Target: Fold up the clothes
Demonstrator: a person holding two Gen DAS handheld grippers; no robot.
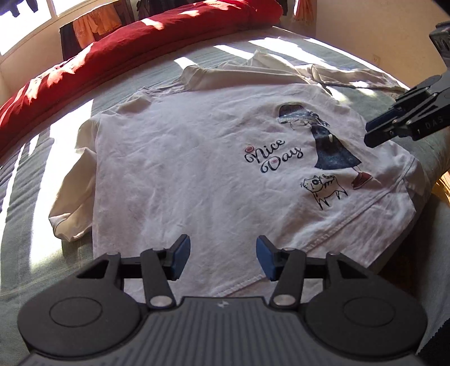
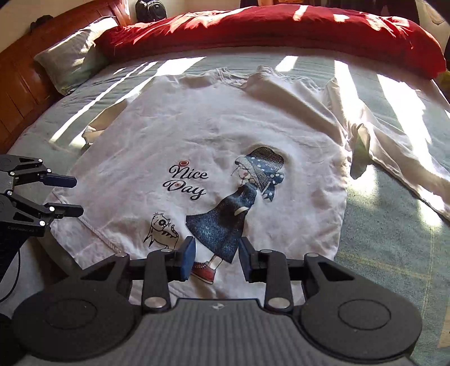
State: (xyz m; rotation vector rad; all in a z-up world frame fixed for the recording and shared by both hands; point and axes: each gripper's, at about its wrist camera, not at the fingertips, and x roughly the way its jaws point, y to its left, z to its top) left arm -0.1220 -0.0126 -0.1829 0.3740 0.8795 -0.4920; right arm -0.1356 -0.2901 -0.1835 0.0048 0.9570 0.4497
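A white long-sleeved shirt point(image 1: 197, 174) printed with "Nice Day", a girl and a cat lies face up, spread flat on the bed. In the right wrist view the same shirt point(image 2: 213, 132) has one sleeve point(image 2: 393, 146) trailing crumpled to the right; the other sleeve is tucked under the left side. My left gripper point(image 1: 222, 257) hovers open over the shirt's bottom hem, nothing between its blue pads. My right gripper point(image 2: 216, 254) is open just above the hem by the girl's red shoe. Each gripper shows in the other's view: the right gripper point(image 1: 377, 135), the left gripper point(image 2: 70, 194).
The bed has a grey-green quilted cover point(image 2: 393, 242) striped with sunlight. A rolled red duvet point(image 2: 267, 25) runs along the far side, with a grey pillow point(image 2: 70, 53) and wooden headboard point(image 2: 25, 73) at the left. Clothes point(image 1: 95, 25) hang by the window.
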